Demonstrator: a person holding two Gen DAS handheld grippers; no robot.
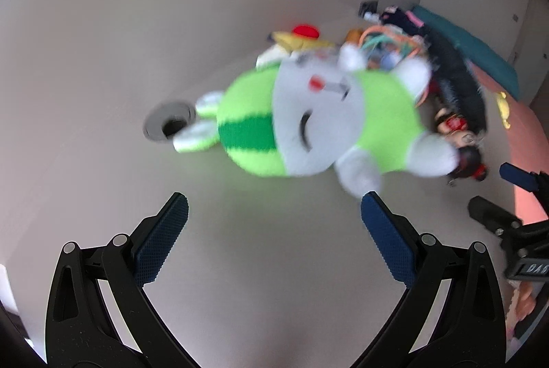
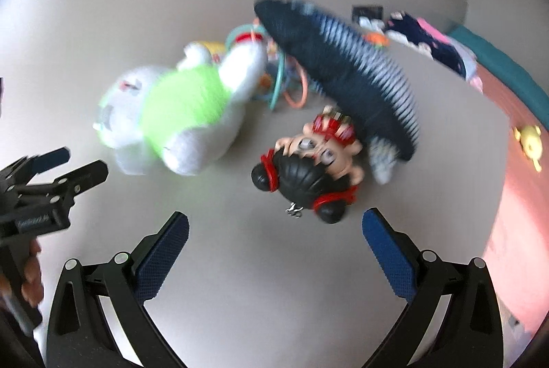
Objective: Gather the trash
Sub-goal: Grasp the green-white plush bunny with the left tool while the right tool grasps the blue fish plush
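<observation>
A green and white plush toy (image 1: 308, 124) lies on the pale floor just ahead of my open left gripper (image 1: 274, 213); it also shows in the right wrist view (image 2: 178, 114). A doll with black hair and red bands (image 2: 308, 172) lies just ahead of my open right gripper (image 2: 274, 230), and shows in the left wrist view (image 1: 463, 141). A dark striped cloth (image 2: 343, 72) lies behind the doll. Coloured plastic rings (image 2: 284, 83) sit between plush and cloth. Both grippers are empty. The views are blurred.
A round grey floor fitting (image 1: 168, 124) sits left of the plush. A pink mat (image 2: 521, 196) with a teal edge (image 2: 507, 66) lies on the right, with a small yellow toy (image 2: 528, 138) on it. More clothes (image 2: 429, 42) lie by the wall.
</observation>
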